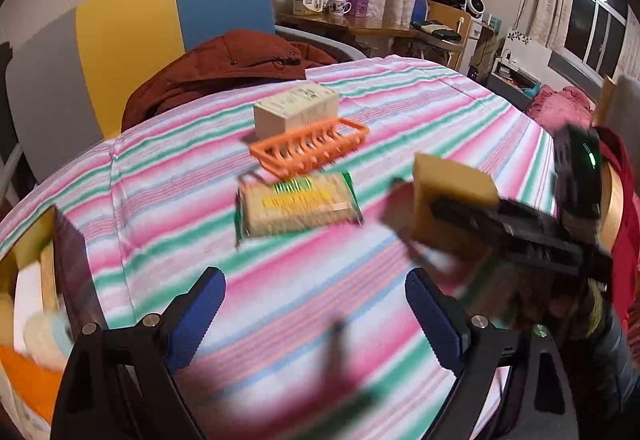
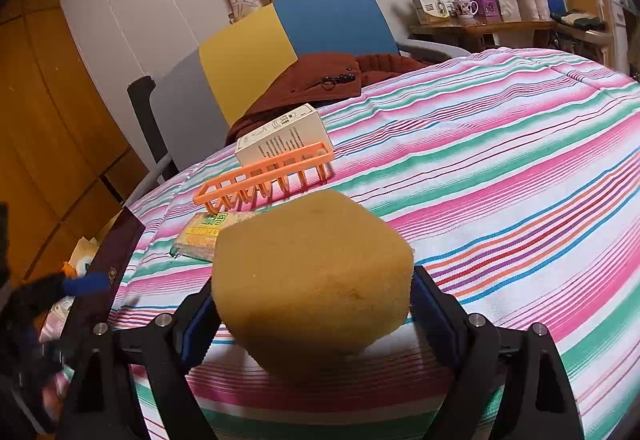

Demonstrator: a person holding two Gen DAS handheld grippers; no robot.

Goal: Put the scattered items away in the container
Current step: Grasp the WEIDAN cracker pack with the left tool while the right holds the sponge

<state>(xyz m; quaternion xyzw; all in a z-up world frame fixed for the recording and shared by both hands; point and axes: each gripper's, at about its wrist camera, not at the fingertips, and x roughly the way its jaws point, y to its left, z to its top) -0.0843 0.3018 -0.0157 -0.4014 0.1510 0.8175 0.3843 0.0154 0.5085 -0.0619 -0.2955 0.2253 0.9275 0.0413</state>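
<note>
The right gripper (image 2: pixel 314 314) has its pads pressed on a big yellow sponge (image 2: pixel 312 280), lifted just off the striped cloth (image 2: pixel 500 167). The left gripper (image 1: pixel 316 314) hangs wide open and empty (its view is blurred). The container (image 2: pixel 120 240) sits to the right gripper's left; carry the sponge over its rim before letting go.

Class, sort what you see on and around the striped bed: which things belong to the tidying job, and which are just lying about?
Job: sponge in the right gripper; orange rack; cream box; green packet; container.

Lying about: brown jacket; chair; mugs.
</note>
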